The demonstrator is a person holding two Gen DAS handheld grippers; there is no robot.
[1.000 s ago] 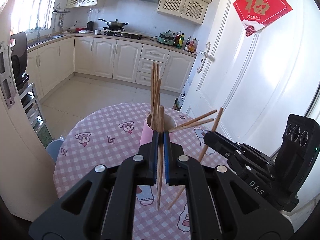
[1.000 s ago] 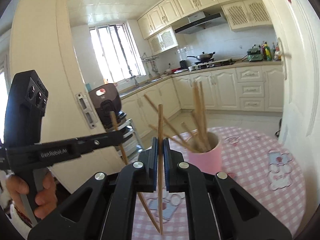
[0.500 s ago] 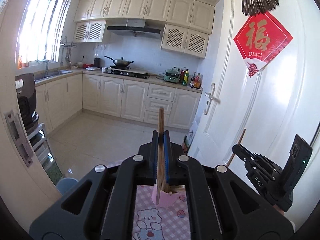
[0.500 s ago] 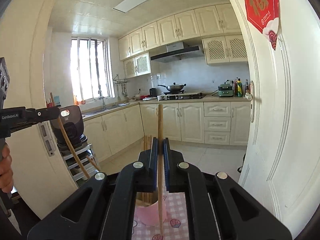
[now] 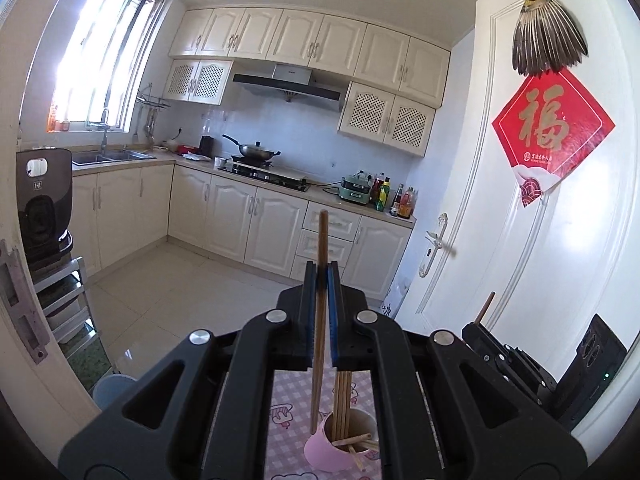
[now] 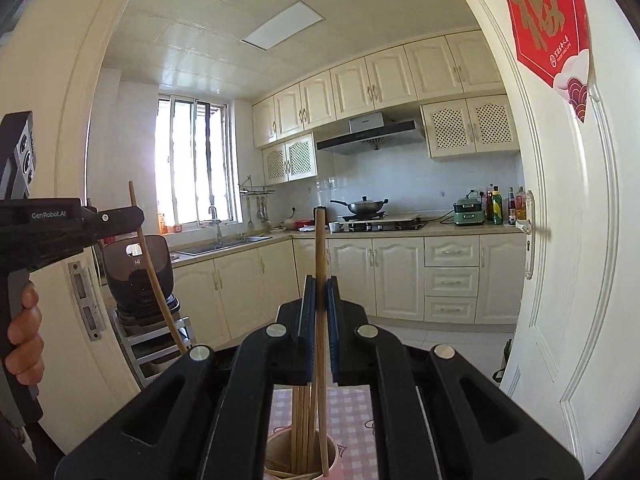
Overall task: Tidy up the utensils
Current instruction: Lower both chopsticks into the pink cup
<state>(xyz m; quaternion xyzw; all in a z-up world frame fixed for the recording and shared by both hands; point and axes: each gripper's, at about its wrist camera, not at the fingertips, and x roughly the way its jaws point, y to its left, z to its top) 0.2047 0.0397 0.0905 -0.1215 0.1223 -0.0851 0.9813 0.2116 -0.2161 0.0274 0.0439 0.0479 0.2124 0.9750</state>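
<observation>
My left gripper (image 5: 322, 276) is shut on a wooden chopstick (image 5: 321, 320) that hangs nearly upright, its lower tip just above the rim of a pink cup (image 5: 340, 450). The cup holds several chopsticks, some upright, some slanting. My right gripper (image 6: 319, 284) is shut on another wooden chopstick (image 6: 320, 340), whose lower end dips into the same cup (image 6: 302, 458). In the left wrist view the right gripper (image 5: 474, 326) shows at the right with its chopstick top (image 5: 485, 306) sticking up. In the right wrist view the left gripper (image 6: 134, 216) and its chopstick (image 6: 154, 276) show at the left, held by a hand (image 6: 24, 340).
The cup stands on a round table with a pink checked cloth (image 5: 288, 412). A white door (image 5: 540, 200) with a red paper sign stands close on the right. A dark appliance on a metal rack (image 5: 44, 216) sits left. Kitchen cabinets and a stove are beyond.
Both grippers have risen and tipped up, each lifting its chopstick. The table and cup have dropped to the bottom of both views; the kitchen and ceiling now fill them.
</observation>
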